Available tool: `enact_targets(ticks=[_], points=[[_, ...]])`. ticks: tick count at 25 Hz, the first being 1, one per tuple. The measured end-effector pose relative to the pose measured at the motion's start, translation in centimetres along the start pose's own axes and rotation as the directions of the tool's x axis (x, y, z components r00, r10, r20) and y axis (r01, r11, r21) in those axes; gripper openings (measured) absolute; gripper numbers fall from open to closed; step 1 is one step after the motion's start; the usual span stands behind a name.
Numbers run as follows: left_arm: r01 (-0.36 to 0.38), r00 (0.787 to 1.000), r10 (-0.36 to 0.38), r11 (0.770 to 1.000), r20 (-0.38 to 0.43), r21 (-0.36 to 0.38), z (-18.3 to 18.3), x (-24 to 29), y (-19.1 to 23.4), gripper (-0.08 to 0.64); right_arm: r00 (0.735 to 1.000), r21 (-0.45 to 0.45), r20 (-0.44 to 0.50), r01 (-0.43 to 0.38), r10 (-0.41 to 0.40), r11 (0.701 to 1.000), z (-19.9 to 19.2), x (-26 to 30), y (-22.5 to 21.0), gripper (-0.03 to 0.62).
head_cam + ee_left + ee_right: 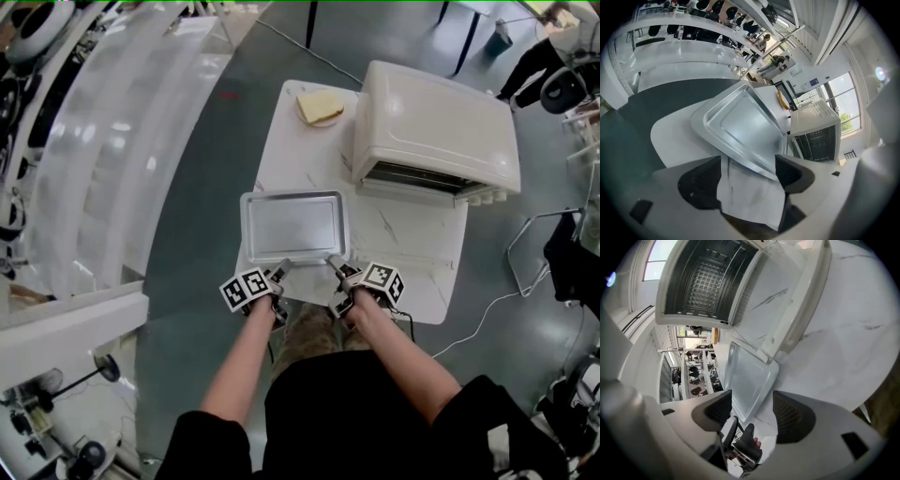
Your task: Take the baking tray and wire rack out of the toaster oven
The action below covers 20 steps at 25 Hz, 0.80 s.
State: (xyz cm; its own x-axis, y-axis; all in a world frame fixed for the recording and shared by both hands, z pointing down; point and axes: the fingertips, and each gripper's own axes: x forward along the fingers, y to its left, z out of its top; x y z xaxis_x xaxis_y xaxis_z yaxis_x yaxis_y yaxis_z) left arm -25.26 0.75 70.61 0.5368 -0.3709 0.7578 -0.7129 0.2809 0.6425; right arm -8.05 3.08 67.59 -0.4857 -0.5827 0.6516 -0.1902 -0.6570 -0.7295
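Observation:
The silver baking tray [293, 226] lies flat on the white table [412, 272], in front of the cream toaster oven [436, 127]. The oven door [785, 296] hangs open, and a wire grid [705, 280] shows inside the cavity. My left gripper [282, 269] is at the tray's near left corner. Its jaws are open and the tray's rim [754, 161] lies between them without being pressed. My right gripper [335, 262] is at the near right corner, also open. In the right gripper view the tray [747, 378] sits just beyond my right gripper [752, 411].
A slice of bread [320, 108] lies at the table's far left corner beside the oven. A long white curved counter [122, 159] runs along the left. Grey floor surrounds the small table, and chairs and cables [487, 314] stand to the right.

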Motion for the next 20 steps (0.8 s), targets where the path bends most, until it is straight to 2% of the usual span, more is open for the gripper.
enact_targets(ticks=[3, 6, 8, 10, 12, 14, 15, 17, 20], points=[[0.096, 0.994, -0.094, 0.995, 0.062, -0.037, 0.0, -0.4, -2.9, 0.353, 0.998, -0.020, 0.024, -0.056, 0.057, 0.998, 1.4, -1.7, 1.6, 0.272], [0.238, 0.964, -0.225, 0.968, 0.141, -0.084, -0.2, -0.5, -7.1, 0.351, 0.986, -0.050, 0.073, -0.149, 0.153, 0.988, 4.1, -4.3, 3.6, 0.272], [0.307, 0.941, -0.285, 0.945, 0.181, -0.109, -0.6, -0.2, -9.3, 0.351, 0.971, -0.096, 0.113, -0.200, 0.210, 0.975, 6.3, -6.4, 4.9, 0.272], [0.394, 0.902, -0.360, 0.912, 0.240, -0.111, -0.6, 0.4, -11.6, 0.350, 0.943, -0.144, 0.192, -0.248, 0.273, 0.958, 9.3, -8.9, 5.9, 0.270], [0.496, 0.837, -0.451, 0.864, 0.310, -0.085, -0.3, 0.8, -14.7, 0.338, 0.894, -0.196, 0.300, -0.285, 0.335, 0.938, 13.0, -11.8, 6.6, 0.246], [0.595, 0.766, -0.548, 0.802, 0.335, -0.049, -0.5, 1.3, -18.6, 0.294, 0.844, -0.229, 0.379, -0.310, 0.378, 0.923, 16.2, -14.6, 6.8, 0.222], [0.630, 0.738, -0.585, 0.775, 0.335, -0.035, -0.8, 1.7, -20.2, 0.271, 0.826, -0.233, 0.408, -0.317, 0.388, 0.919, 17.7, -15.8, 6.7, 0.221], [0.660, 0.718, -0.614, 0.751, 0.329, -0.039, -1.7, 2.7, -22.5, 0.177, 0.795, -0.235, 0.456, -0.326, 0.400, 0.916, 20.3, -18.1, 6.1, 0.216], [0.694, 0.690, -0.632, 0.716, 0.352, -0.076, -2.2, 4.7, -25.1, 0.133, 0.742, -0.234, 0.508, -0.370, 0.437, 0.899, 23.9, -20.6, 5.3, 0.210]])
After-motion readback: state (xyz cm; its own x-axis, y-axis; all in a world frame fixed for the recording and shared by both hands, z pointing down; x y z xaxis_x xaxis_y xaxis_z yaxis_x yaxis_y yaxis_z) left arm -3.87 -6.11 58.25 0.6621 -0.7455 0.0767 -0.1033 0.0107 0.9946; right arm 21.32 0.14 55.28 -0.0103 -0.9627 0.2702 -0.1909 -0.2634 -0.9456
